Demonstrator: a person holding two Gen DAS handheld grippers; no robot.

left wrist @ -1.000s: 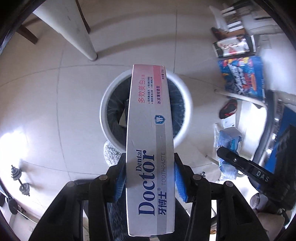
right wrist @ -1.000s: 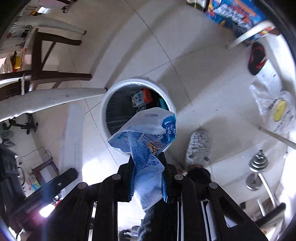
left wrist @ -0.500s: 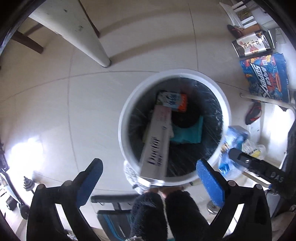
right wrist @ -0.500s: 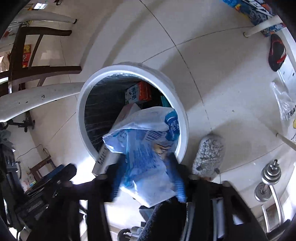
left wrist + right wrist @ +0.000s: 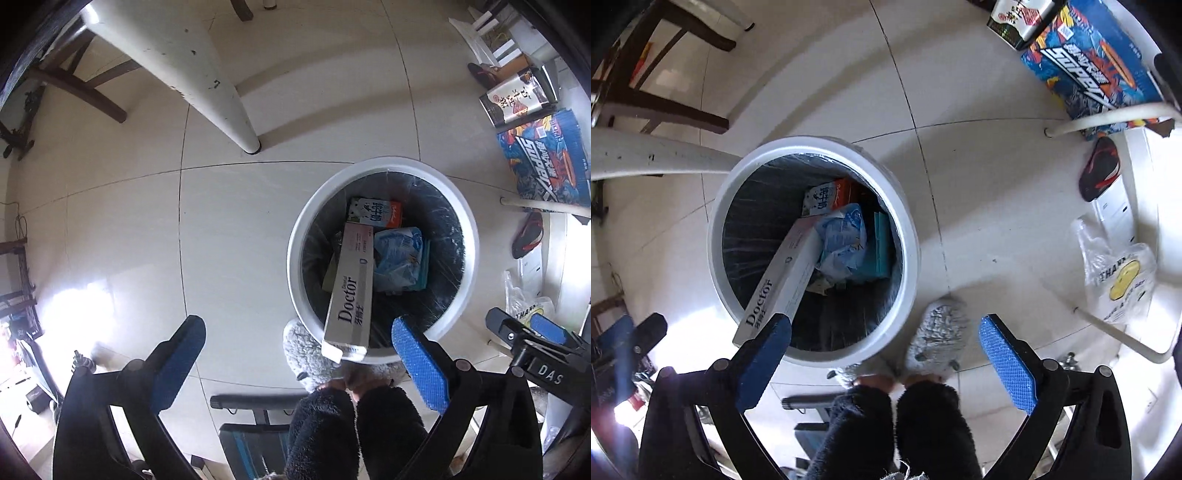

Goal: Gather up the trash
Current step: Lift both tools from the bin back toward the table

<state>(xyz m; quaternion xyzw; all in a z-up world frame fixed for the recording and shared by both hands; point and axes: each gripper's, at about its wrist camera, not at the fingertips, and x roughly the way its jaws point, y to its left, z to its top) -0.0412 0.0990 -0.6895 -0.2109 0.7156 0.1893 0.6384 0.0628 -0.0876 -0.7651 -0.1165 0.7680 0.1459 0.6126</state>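
— Left gripper (image 5: 297, 360)?
— Spread wide at the bottom of the frame, holding nothing, touching nothing. Jaws just finished opening.
— Toothpaste box (image 5: 350, 291)?
— Leaning in the white bin (image 5: 295, 280), right of centre, near end resting on the rim.
— Right gripper (image 5: 884, 356)?
— Likewise wide apart and empty, jaws just been opening, nothing between them.
— Blue wrapper (image 5: 844, 238)?
— Inside the bin, centre-left of the right view, just beside the box.

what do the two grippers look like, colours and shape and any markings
Both the left gripper and the right gripper are black linkage frames with round pivot pins. Each finger ends in a flat blue pad with a fine dimpled texture. In the left wrist view, the right gripper's body shows white letters "DAS".
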